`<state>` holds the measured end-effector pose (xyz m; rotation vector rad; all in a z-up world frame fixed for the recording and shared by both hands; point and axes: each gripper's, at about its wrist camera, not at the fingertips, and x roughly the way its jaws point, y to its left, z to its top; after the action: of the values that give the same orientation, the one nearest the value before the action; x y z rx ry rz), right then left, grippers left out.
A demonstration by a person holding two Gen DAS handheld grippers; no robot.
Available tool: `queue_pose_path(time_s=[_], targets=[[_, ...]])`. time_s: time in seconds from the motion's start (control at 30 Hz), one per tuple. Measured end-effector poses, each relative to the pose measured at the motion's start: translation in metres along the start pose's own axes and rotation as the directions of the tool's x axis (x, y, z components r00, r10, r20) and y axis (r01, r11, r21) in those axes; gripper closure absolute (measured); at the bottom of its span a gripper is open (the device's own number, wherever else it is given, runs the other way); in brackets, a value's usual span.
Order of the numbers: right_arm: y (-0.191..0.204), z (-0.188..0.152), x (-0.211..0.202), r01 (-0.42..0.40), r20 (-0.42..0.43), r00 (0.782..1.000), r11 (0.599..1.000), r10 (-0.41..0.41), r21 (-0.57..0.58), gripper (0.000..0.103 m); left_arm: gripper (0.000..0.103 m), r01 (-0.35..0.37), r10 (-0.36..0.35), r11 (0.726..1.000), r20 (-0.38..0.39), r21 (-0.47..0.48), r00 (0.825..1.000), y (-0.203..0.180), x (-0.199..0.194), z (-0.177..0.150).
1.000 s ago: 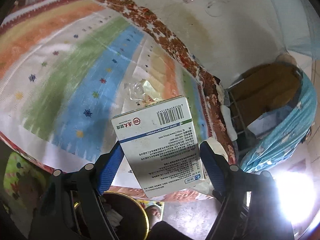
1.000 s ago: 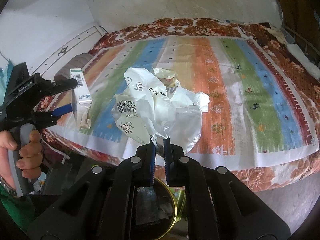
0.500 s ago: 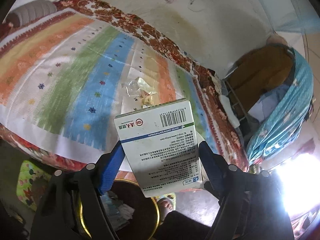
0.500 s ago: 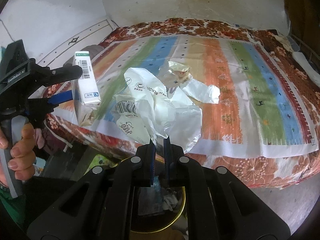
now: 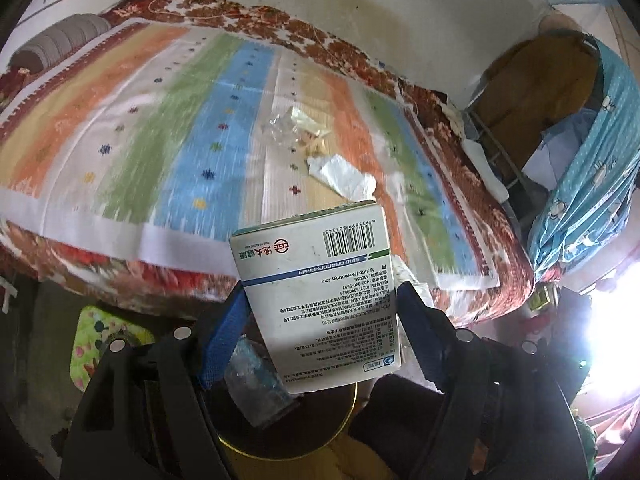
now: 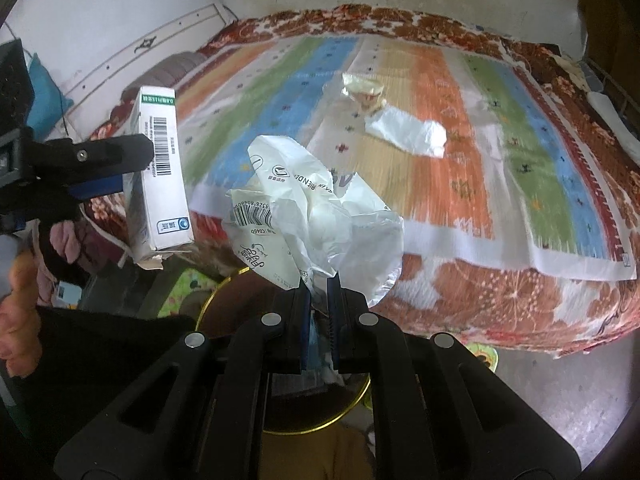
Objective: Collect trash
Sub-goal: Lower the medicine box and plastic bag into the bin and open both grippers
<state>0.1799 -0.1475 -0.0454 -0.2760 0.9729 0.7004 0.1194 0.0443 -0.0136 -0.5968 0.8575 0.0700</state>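
A white medicine box (image 5: 320,300) with a barcode is clamped between the blue pads of my left gripper (image 5: 322,292), which is shut on it. The right wrist view shows the same box (image 6: 160,176) held at the left. My right gripper (image 6: 319,284) is shut on a crumpled white plastic bag (image 6: 312,216). Both hang over a dark bin with a gold rim (image 6: 360,404), whose rim (image 5: 344,420) also shows in the left wrist view; it holds some trash. A clear wrapper (image 5: 296,128) and a white scrap (image 5: 344,176) lie on the striped bedsheet (image 5: 160,140).
The bed's flowered edge (image 6: 500,300) is just beyond the bin. A rolled grey pillow (image 5: 60,40) lies at the bed's far left. A blue dotted cloth (image 5: 592,184) hangs at the right. A green mat (image 5: 100,336) is on the floor. A person's hand (image 6: 20,292) grips the left tool.
Both grippers have drawn back from the bed with their loads, and the bin has come further into view beneath them. The scraps on the sheet look farther away.
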Motion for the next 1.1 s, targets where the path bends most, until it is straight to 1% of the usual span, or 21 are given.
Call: queue_pose_path(time_s=[0.13,0.3,0.43,0.53,0.63,0.73,0.83,0.93,1.0,1.1], targets=[[0.004,-0.009,0.005,0.019,-0.022,1.000,1.000,-0.019,0.008,0.097,0.030,-0.011,0.011,1.000,-0.033,-0.016,0.999,0.001,0.005,-0.011],[-0.001,-0.023,0.018,0.012,-0.088,0.996,0.998,-0.007,0.062,0.097,0.030,-0.043,0.043,0.999,-0.054,-0.008,0.998,0.000,0.010,-0.019],[-0.001,-0.031,0.029,0.009,-0.136,0.991,0.997,0.002,0.081,0.097,0.030,-0.061,0.058,0.998,-0.115,-0.020,0.992,0.002,0.024,-0.030],[-0.001,-0.037,0.042,-0.001,-0.184,0.983,0.995,0.020,0.100,0.097,0.030,-0.075,0.061,0.995,-0.175,-0.072,0.983,0.011,0.038,-0.037],[-0.001,-0.044,0.054,-0.015,-0.226,0.973,0.991,0.044,0.131,0.096,0.030,-0.091,0.065,0.989,-0.209,-0.115,0.976,0.019,0.046,-0.039],[-0.002,-0.048,0.063,-0.022,-0.255,0.965,0.987,0.062,0.157,0.096,0.030,-0.132,0.101,0.984,-0.235,-0.121,0.967,0.024,0.053,-0.040],[-0.002,-0.050,0.069,-0.028,-0.276,0.958,0.983,0.078,0.180,0.096,0.030,-0.166,0.127,0.978,-0.273,-0.123,0.953,0.028,0.062,-0.044],[-0.003,-0.052,0.075,-0.017,-0.298,0.952,0.982,0.074,0.187,0.096,0.030,-0.212,0.168,0.970,-0.304,-0.120,0.938,0.031,0.073,-0.046],[-0.004,-0.053,0.081,-0.016,-0.313,0.947,0.981,0.077,0.194,0.096,0.030,-0.222,0.166,0.965,-0.330,-0.139,0.929,0.035,0.081,-0.047],[-0.006,-0.055,0.088,-0.010,-0.331,0.940,0.978,0.080,0.208,0.096,0.030,-0.233,0.165,0.959,-0.350,-0.162,0.922,0.041,0.088,-0.045]])
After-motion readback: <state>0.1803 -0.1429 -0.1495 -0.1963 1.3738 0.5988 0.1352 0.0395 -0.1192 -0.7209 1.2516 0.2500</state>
